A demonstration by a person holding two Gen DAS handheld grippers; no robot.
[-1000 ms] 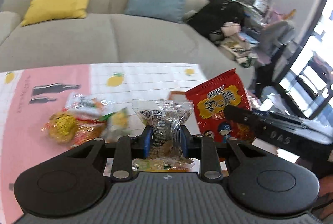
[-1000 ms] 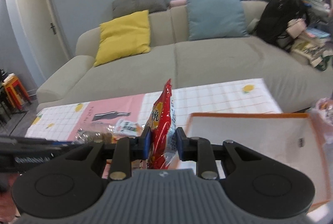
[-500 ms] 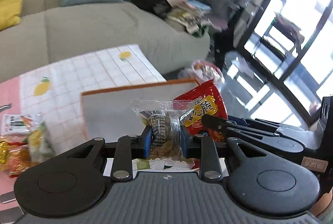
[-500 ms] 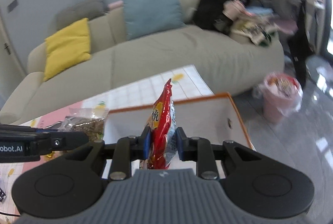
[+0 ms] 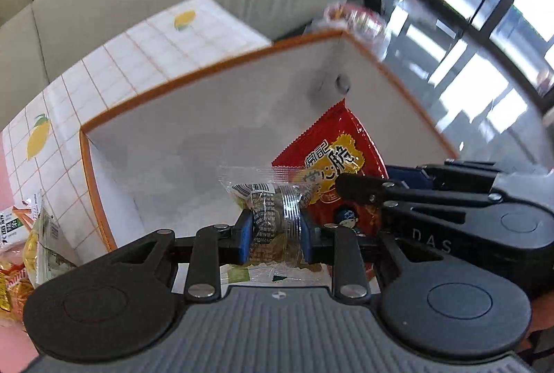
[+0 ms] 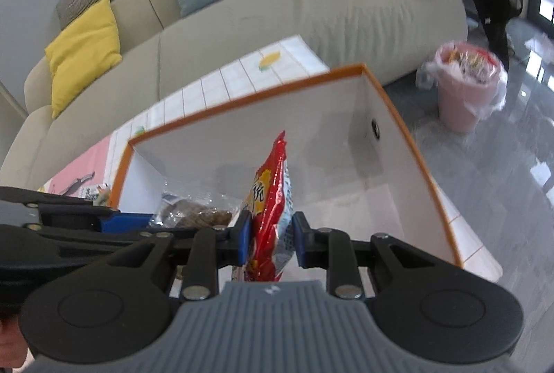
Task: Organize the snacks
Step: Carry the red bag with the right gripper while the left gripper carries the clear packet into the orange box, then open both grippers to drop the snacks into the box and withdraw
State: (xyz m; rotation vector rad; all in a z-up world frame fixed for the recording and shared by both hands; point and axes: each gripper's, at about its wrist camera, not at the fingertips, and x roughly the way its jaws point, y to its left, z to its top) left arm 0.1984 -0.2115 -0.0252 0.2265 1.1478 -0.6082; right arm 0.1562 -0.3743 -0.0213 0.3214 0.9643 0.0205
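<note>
While both hover over the orange-rimmed white box, the left tool clamps a clear snack packet and the right tool clamps a red snack bag.

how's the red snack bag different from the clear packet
The red snack bag is opaque, glossy and printed with yellow lettering; the clear packet shows brown food through its wrapper. The red bag looks larger. The right gripper clamps the red bag, the left gripper the clear packet. Both hang over the orange-rimmed box.
</note>
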